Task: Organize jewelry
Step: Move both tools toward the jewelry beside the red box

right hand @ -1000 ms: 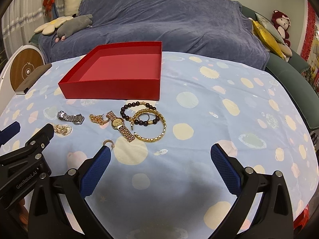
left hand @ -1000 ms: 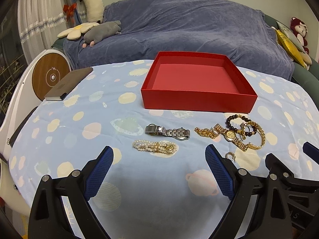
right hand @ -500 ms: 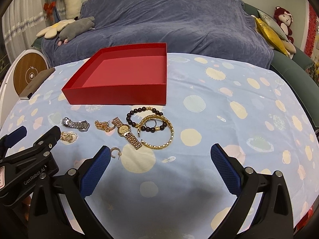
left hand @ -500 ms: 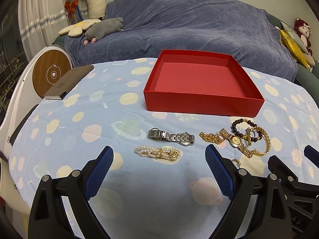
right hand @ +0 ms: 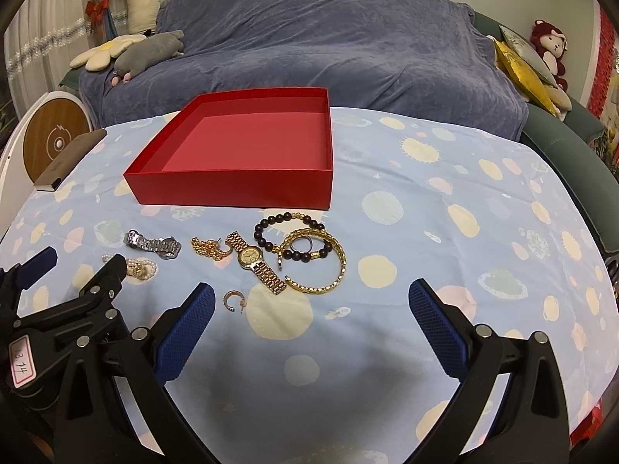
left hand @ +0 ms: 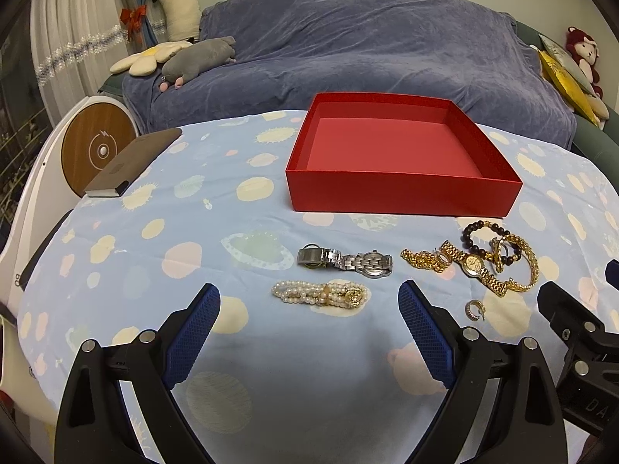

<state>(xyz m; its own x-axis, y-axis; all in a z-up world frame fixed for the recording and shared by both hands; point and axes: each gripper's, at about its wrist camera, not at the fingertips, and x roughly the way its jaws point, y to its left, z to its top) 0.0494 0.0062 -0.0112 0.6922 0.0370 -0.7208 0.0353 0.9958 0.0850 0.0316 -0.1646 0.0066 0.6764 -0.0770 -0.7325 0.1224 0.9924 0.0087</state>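
Observation:
An empty red box (left hand: 398,193) (right hand: 232,187) stands on the blue patterned tablecloth. In front of it lie a silver watch (left hand: 346,261) (right hand: 153,244), a pearl bracelet (left hand: 319,294), a gold chain (left hand: 423,259), a gold watch (left hand: 477,268) (right hand: 257,265), a dark bead bracelet (left hand: 477,237) (right hand: 290,234), a gold bangle (right hand: 323,263) and a small hoop earring (left hand: 474,309) (right hand: 233,300). My left gripper (left hand: 309,311) is open, just short of the pearl bracelet. My right gripper (right hand: 311,309) is open, near the gold pieces.
A brown notebook (left hand: 133,162) lies at the table's far left. A white device with a round wooden face (left hand: 96,150) stands beside the table. A sofa under a blue cover (left hand: 367,50) with plush toys runs behind.
Both grippers have drawn back and risen a little, so the jewelry and box sit lower in view. Nothing on the table has moved.

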